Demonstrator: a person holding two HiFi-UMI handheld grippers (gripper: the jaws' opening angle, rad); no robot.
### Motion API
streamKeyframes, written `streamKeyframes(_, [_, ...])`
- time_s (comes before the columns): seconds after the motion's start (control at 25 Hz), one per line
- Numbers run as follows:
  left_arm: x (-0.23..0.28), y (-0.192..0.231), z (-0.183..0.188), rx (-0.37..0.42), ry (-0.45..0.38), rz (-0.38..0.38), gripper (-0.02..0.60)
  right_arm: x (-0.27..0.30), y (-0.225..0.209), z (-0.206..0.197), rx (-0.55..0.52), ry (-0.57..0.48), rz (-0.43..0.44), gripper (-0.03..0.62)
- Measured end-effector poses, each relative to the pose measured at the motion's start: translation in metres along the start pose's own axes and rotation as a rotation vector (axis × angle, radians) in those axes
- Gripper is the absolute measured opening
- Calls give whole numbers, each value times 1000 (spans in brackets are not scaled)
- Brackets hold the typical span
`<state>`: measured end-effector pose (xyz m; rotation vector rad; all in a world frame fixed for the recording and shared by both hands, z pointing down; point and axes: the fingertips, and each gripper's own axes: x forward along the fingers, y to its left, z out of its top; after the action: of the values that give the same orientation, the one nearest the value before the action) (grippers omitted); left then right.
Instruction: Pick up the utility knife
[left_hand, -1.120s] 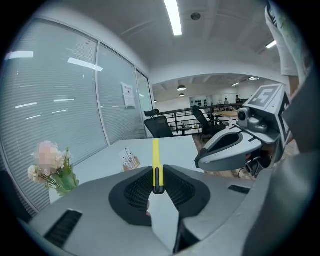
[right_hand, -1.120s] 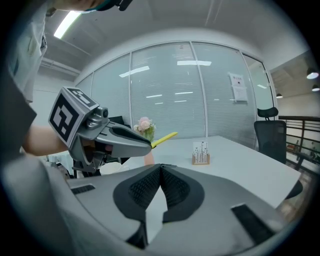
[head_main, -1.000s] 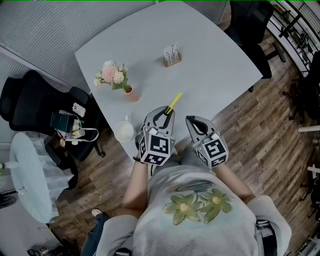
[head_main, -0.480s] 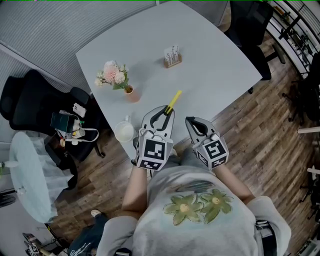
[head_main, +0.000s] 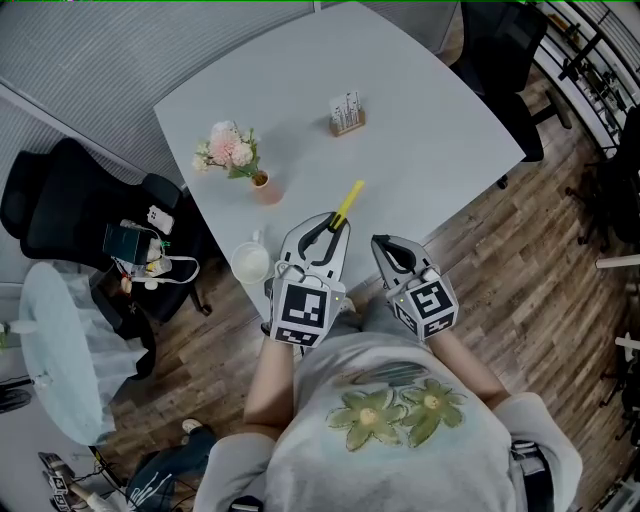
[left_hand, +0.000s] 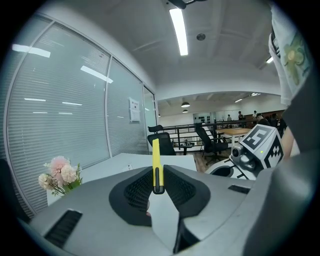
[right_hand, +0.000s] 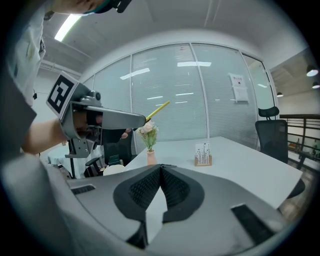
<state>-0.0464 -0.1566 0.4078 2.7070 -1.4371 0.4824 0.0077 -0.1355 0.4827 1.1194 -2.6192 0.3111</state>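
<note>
Yellow utility knife (head_main: 347, 204), slim and long, sits clamped by its dark rear end between the narrowed jaws of our left gripper (head_main: 334, 228), and its yellow length juts forward past the fingertips. In the right gripper view it angles upward out of those jaws, clear of the pale grey rounded table (head_main: 420, 70). Our right gripper (head_main: 386, 246) sits just beside the left one at the table's near edge, its jaws pressed together with nothing between them.

We count three containers on the tabletop. A small pink vase (head_main: 264, 186) stands left of the knife and holds a bunch of pale pink flowers (head_main: 226, 147) with green leaves. A low wooden holder (head_main: 345, 120) farther across the table carries a row of upright white cards (head_main: 344, 102). A round white mug (head_main: 249, 264) with a handle stands at the table's near edge, just left of our left gripper; whether anything is in it we cannot tell.

Black office chairs stand at both sides of the table, one at the left (head_main: 60, 200) beside a round white side table (head_main: 55, 350), one at the upper right (head_main: 505, 60), on a wood-plank floor (head_main: 540, 260).
</note>
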Motion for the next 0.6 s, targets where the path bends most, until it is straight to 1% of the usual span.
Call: streamKeyframes(0.6, [-8, -1, 7, 16, -16, 3, 66, 1, 6, 1, -4, 3, 6, 3])
